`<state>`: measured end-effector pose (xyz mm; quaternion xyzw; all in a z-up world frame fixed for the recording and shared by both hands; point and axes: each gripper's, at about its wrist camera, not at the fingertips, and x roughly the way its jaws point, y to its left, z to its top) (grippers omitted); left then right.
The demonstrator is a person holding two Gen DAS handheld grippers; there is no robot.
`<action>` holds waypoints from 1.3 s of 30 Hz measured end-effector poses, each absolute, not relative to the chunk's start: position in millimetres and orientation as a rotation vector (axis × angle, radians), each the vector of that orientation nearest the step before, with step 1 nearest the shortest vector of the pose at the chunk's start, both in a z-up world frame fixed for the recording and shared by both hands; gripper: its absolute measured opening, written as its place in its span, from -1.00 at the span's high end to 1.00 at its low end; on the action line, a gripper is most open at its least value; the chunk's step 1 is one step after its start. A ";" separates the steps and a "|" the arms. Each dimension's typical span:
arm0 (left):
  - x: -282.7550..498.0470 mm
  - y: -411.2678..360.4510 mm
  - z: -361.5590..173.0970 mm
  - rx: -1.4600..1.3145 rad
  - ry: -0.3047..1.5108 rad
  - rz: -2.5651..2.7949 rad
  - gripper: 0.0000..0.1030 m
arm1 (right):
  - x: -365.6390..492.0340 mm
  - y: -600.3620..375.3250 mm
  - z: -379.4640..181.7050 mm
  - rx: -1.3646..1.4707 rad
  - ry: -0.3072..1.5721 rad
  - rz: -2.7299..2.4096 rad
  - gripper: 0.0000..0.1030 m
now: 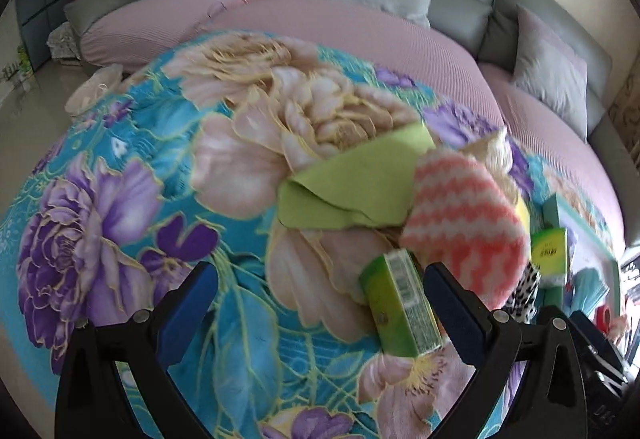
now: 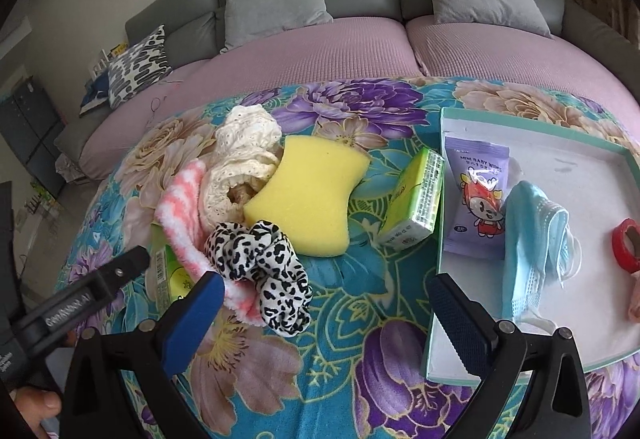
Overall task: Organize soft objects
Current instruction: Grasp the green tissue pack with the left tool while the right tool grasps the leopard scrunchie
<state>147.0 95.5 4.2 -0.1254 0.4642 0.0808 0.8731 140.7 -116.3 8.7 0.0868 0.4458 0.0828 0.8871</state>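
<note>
— How do the jaws stand?

— Both pairs are spread wide and hold nothing. The left gripper (image 1: 320,303) hangs over the floral blanket (image 1: 132,143), with a green tissue pack (image 1: 400,303) lying flat just inside its right finger; I cannot tell whether they touch. The right gripper (image 2: 324,303) hangs over the same blanket, and the leopard scrunchie (image 2: 264,271) sits between its fingers, toward the left one.

— And the soft things themselves?

— In the right wrist view they bunch at about ten o'clock from the gripper: the scrunchie lies on a pink-and-white striped fluffy cloth (image 2: 180,207), a cream lace piece (image 2: 240,159) is crumpled behind it, and a yellow sponge (image 2: 308,199) rests against the lace. A second green tissue pack (image 2: 416,203) leans at twelve o'clock, against the edge of the teal-rimmed tray (image 2: 600,143).

— What is in the tray?

— At two o'clock, a purple baby wipes pack (image 2: 476,199), a blue face mask (image 2: 532,239) partly over it, and a red tape roll (image 2: 626,245) at the far right.

— Anything else?

— In the left wrist view a folded green cloth (image 1: 356,187) lies at twelve o'clock, touching the striped cloth. A thumb (image 2: 40,407) shows at the right view's lower left. The picture there is blurred.
</note>
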 end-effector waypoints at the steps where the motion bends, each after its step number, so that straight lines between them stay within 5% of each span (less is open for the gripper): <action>1: 147.9 92.7 2.9 -0.259 0.978 0.169 -0.99 | 140.9 -116.7 8.4 0.181 0.928 0.172 -1.00; 8: 151.0 77.1 -3.2 -0.233 1.014 0.149 -0.96 | 140.7 -122.0 6.9 0.184 0.935 0.163 -1.00; 16: 157.3 64.2 -15.1 -0.232 1.065 0.060 -0.16 | 140.3 -121.5 5.3 0.187 0.940 0.188 -1.00; 18: 157.4 61.2 -14.9 -0.236 1.062 0.039 0.23 | 140.4 -120.1 4.3 0.191 0.938 0.204 -1.00; 24: 156.2 62.2 -13.0 -0.247 1.048 0.030 0.49 | 143.5 -112.7 -2.8 0.205 0.942 0.257 -0.98; 29: 155.2 67.7 -11.2 -0.254 1.040 0.047 0.50 | 148.3 -105.3 -11.2 0.209 0.954 0.280 -0.56; 33: 155.0 70.3 -12.1 -0.256 1.043 0.054 0.50 | 153.9 -100.3 -21.1 0.222 0.985 0.309 0.03; 39: 155.7 72.4 -14.8 -0.264 1.048 0.050 0.50 | 157.0 -98.0 -27.5 0.247 0.998 0.336 0.33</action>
